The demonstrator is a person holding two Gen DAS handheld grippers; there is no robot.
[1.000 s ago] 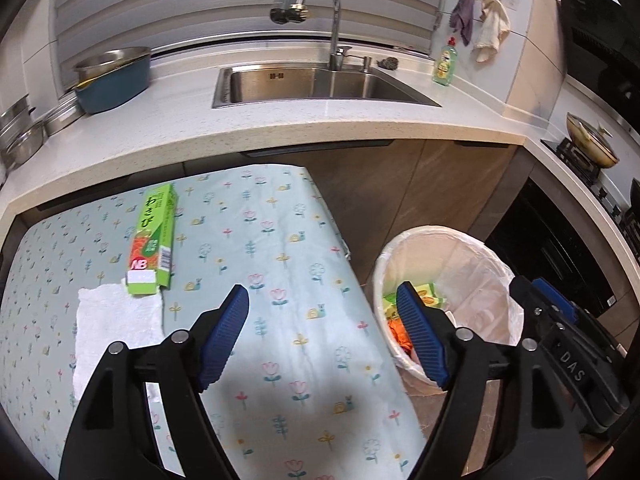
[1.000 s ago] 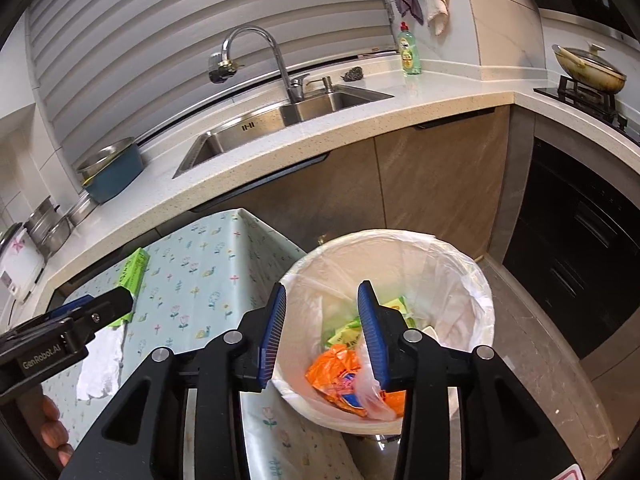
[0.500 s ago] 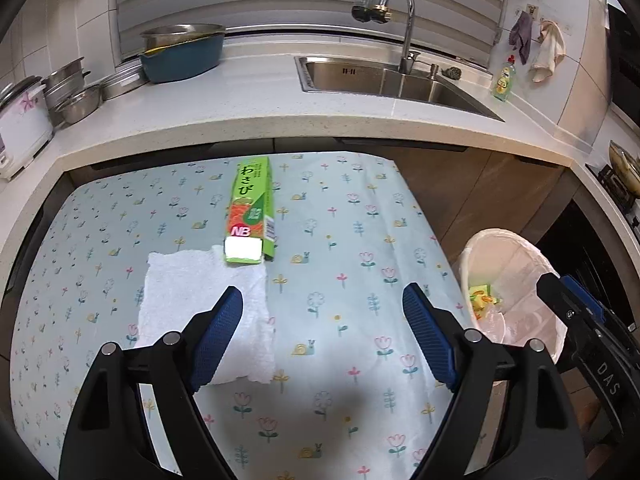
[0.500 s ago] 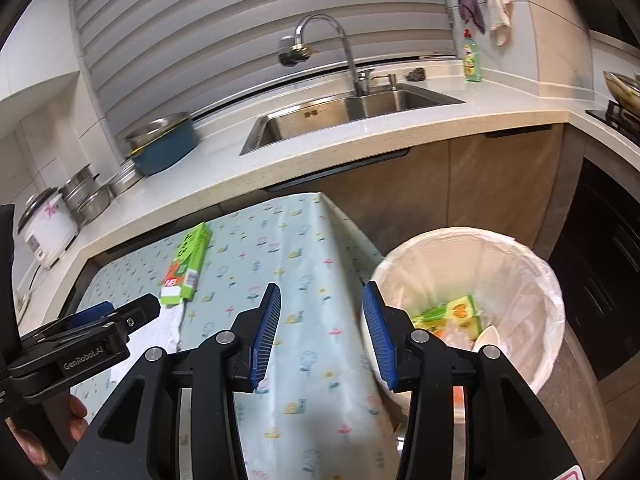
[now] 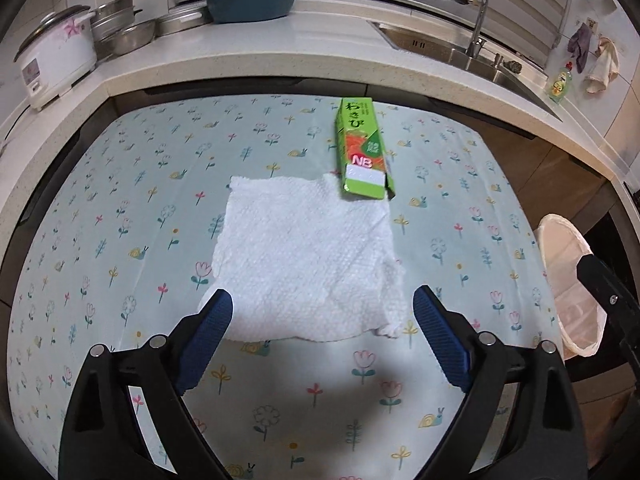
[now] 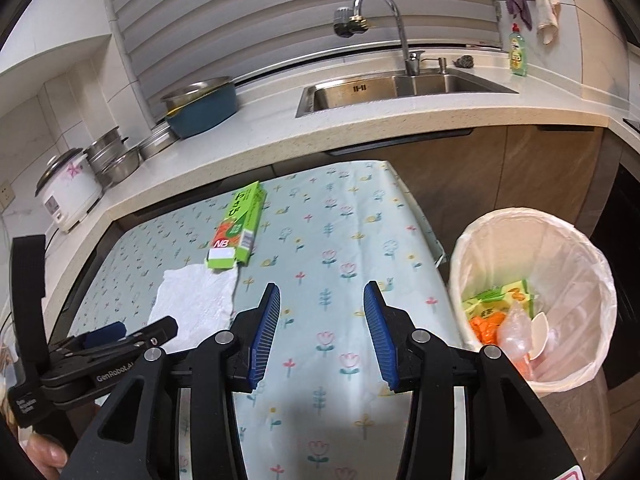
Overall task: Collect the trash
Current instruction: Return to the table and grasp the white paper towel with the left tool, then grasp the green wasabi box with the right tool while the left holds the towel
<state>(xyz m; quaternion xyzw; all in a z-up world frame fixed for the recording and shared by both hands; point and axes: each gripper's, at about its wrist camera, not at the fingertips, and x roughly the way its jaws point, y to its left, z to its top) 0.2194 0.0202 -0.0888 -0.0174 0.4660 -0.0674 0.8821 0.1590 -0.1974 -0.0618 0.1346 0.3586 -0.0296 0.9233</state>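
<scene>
Both tools gape empty: left tool (image 5: 322,312) over the paper towel (image 5: 304,256), right tool (image 6: 322,312) above the tablecloth (image 6: 340,240).

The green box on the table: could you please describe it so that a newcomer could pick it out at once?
Find the table with the pale flowered cloth, below the kitchen counter. On it lie only two things, touching: a white paper towel and, at its far corner toward the sink, the green box. It is long and narrow, with an orange picture and a red "NB" mark.
</scene>
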